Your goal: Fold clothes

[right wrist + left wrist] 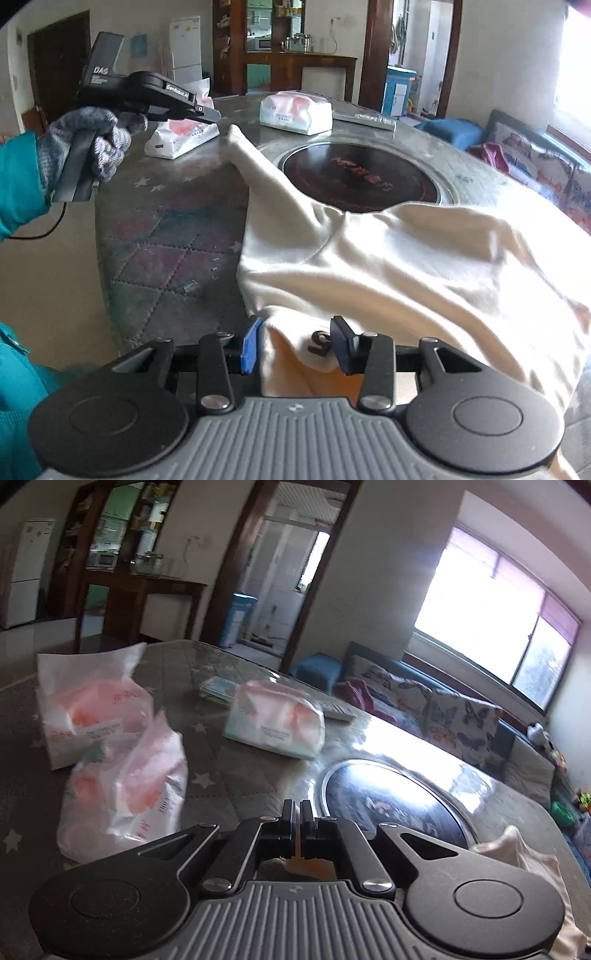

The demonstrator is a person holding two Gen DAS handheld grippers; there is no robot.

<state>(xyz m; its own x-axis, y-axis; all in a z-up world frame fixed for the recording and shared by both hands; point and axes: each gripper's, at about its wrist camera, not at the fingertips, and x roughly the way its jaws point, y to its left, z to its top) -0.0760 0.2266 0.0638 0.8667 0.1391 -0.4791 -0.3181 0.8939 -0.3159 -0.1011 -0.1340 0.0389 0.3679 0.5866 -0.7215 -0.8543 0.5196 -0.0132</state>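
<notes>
Cream cloth, the garment [517, 853], shows in the left wrist view only as a crumpled edge to the right of the round black hotplate [391, 805] set into the worktop [229, 771]. The left gripper [297, 812] hangs over the worktop just left of the hotplate, its jaws drawn together with only a thin slit between them; whether the bit of orange showing behind them is caught there, I cannot tell. Left of the hotplate lie two plastic bags [125, 779], and beyond it a wrapped tissue pack [277, 723]. In the right wrist view the garment [406, 258] lies heaped on the near side of the hotplate [362, 177], one sleeve stretched along its left rim. The right gripper [295, 343] stands wide open, its blue pads [251, 343] either side of the garment's near edge. Left of the hotplate a gloved hand [88, 140] holds the left gripper [210, 114] above the worktop.
</notes>
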